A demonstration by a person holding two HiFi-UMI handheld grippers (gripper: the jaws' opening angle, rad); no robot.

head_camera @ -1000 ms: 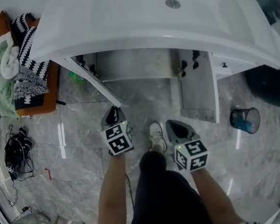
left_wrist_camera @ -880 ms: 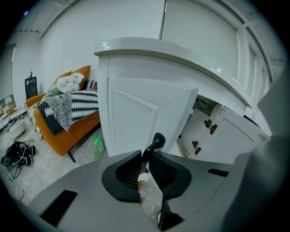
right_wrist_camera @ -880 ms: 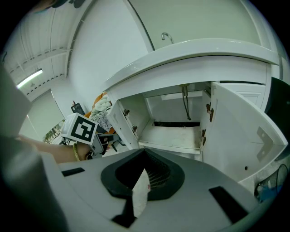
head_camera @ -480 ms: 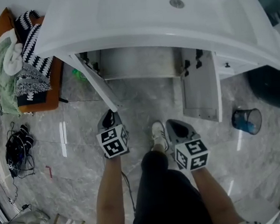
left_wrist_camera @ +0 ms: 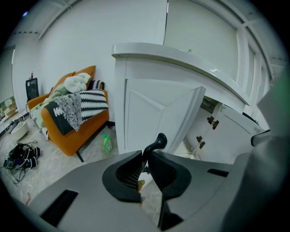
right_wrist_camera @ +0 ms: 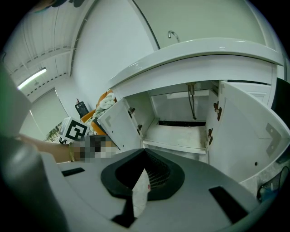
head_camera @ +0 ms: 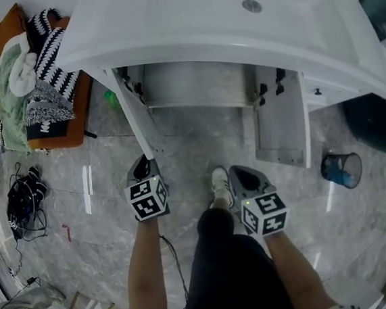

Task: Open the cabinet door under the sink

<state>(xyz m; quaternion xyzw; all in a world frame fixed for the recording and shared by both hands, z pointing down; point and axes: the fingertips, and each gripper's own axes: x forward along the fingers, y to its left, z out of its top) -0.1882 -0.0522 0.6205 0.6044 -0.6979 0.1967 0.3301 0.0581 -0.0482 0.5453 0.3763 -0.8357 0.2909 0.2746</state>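
The white sink [head_camera: 234, 17] tops a cabinet whose two doors both stand open. Its left door [head_camera: 131, 115] swings out toward me, and my left gripper [head_camera: 142, 165] is shut on the black handle [left_wrist_camera: 156, 144] at that door's edge [left_wrist_camera: 176, 118]. Those jaws have just closed a little further, with the handle between them. The right door [head_camera: 281, 121] hangs wide open, also seen in the right gripper view [right_wrist_camera: 247, 131]. My right gripper [head_camera: 244, 174] hovers in front of the cabinet, shut and holding nothing [right_wrist_camera: 144, 171]. The bare cabinet floor [right_wrist_camera: 179, 131] and a pipe show inside.
An orange chair [head_camera: 74, 121] piled with clothes stands left of the cabinet, with a green bottle [head_camera: 111, 98] on the floor beside it. Cables [head_camera: 21, 204] lie at the far left. A small bin [head_camera: 340, 169] sits to the right. The person's shoe [head_camera: 218, 185] is between the grippers.
My left gripper has moved left in the head view with the door handle in it, and the left door has swung wider. The right gripper has stayed put.
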